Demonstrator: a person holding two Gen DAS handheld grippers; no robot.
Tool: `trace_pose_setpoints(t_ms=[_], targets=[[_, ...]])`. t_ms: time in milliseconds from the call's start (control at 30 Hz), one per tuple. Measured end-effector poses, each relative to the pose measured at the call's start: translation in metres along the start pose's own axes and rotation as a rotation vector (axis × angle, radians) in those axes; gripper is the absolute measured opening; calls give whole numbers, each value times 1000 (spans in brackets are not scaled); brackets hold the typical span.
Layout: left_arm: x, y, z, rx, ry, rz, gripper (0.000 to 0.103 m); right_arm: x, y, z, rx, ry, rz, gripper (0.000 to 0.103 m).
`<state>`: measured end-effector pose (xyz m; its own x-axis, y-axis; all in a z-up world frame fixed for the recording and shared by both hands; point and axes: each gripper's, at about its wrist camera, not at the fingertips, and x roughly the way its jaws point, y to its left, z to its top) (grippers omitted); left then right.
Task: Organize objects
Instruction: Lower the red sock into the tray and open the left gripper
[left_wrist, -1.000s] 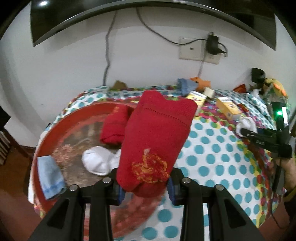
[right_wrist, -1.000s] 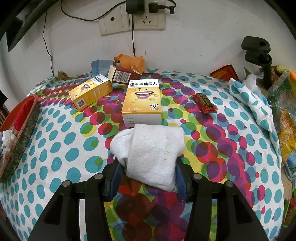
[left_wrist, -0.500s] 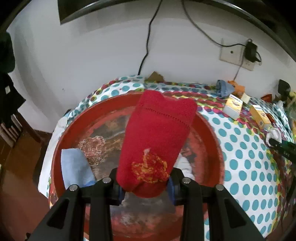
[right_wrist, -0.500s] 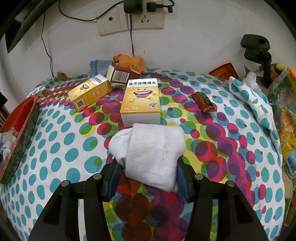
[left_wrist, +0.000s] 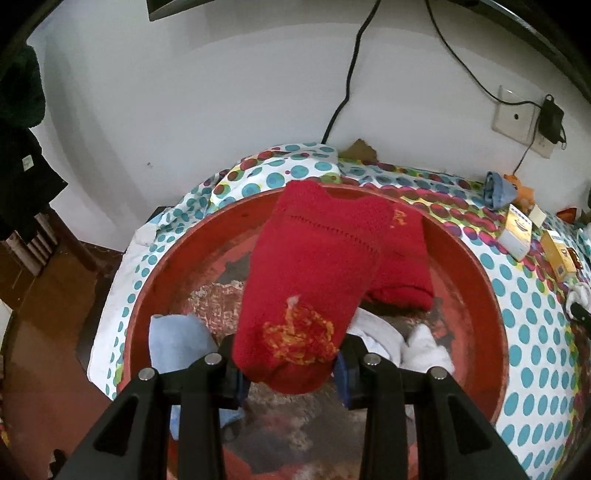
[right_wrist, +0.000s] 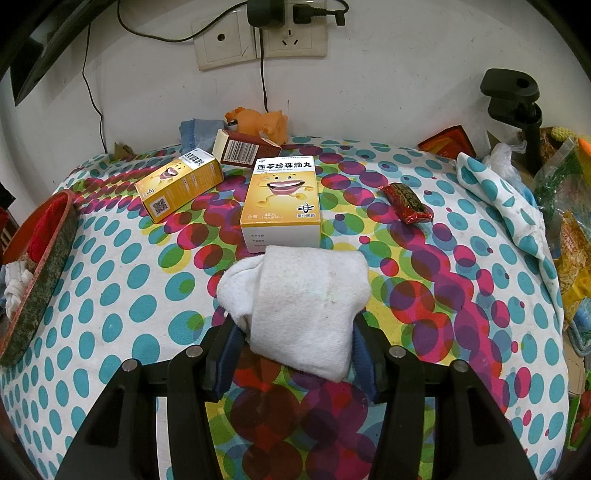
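Note:
My left gripper (left_wrist: 290, 373) is shut on a folded red sock (left_wrist: 310, 280) with an orange-yellow embroidered patch, held above the round red tray (left_wrist: 476, 266). Inside the tray lie a second red sock (left_wrist: 406, 266), a white sock (left_wrist: 417, 350) and a light blue cloth (left_wrist: 177, 343). My right gripper (right_wrist: 293, 354) is shut on a folded white sock (right_wrist: 306, 306), held over the dotted tablecloth (right_wrist: 122, 295). The tray's edge (right_wrist: 40, 280) shows at the far left of the right wrist view.
Two yellow medicine boxes (right_wrist: 282, 199) (right_wrist: 179, 182) and a brown box (right_wrist: 245, 149) lie beyond the white sock. A dark red snack packet (right_wrist: 406, 203), an orange toy (right_wrist: 262, 123), a blue cloth (right_wrist: 194, 131) and a black clamp (right_wrist: 517, 107) stand around. Cables hang down the wall.
The left gripper has carried the red sock leftward from the tray's right edge to over the tray's middle, rolling slightly. The right gripper and white sock stayed in place.

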<state>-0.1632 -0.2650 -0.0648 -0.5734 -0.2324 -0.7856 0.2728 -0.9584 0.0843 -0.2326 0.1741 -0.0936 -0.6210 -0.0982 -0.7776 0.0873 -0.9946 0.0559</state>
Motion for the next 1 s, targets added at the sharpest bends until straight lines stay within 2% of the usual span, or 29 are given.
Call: trace_pose_setpoints(t_ms=[367, 767, 1000], targets=[[27, 6, 15, -26, 31, 22, 36, 0, 1, 0, 1, 0, 0, 50], [53, 25, 26, -102, 59, 19, 36, 1, 0, 0, 1, 0, -2, 51], [65, 40, 26, -125, 91, 64, 38, 1, 0, 0, 2, 0, -2, 51]])
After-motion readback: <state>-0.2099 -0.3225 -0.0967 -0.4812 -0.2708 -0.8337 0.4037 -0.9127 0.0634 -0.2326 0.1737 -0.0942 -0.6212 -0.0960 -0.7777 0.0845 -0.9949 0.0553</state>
